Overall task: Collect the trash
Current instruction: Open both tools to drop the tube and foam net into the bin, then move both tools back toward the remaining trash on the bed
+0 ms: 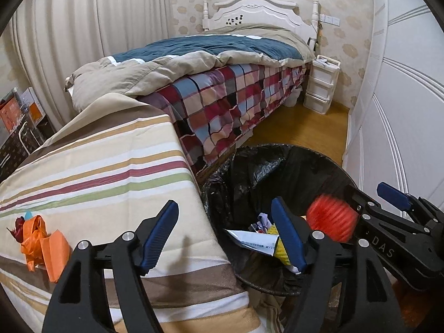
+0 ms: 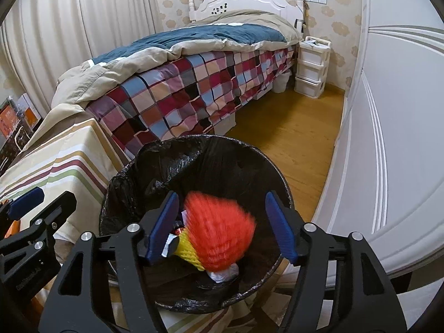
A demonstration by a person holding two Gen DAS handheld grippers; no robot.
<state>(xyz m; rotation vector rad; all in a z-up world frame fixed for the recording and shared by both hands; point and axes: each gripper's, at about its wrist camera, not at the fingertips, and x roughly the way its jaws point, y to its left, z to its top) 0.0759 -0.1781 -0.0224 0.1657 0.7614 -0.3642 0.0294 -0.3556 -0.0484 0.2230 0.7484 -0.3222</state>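
A bin with a black liner (image 1: pixel 258 163) (image 2: pixel 194 149) stands on the floor beside a surface covered in striped cloth (image 1: pixel 111 166). My right gripper (image 2: pixel 222 208) (image 1: pixel 373 197) is open over the bin. A blurred red foam net (image 2: pixel 219 230) (image 1: pixel 330 219) sits between its pads, touching neither. Inside the bin lie a yellow net (image 2: pixel 187 249) (image 1: pixel 279 248) and white paper (image 1: pixel 249 241). My left gripper (image 1: pixel 224 219) (image 2: pixel 44 202) stands open and empty over the edge of the cloth and the bin's rim. Orange scraps (image 1: pixel 41 238) and a dark red bit (image 1: pixel 19 224) lie on the cloth at far left.
A bed with a checked cover (image 2: pixel 194 83) runs toward the far wall. A white drawer unit (image 2: pixel 310 63) stands by the headboard. White wardrobe doors (image 2: pixel 388 138) line the right side, with wooden floor (image 2: pixel 291 138) between. Boxes (image 1: pixel 16 116) stand at left.
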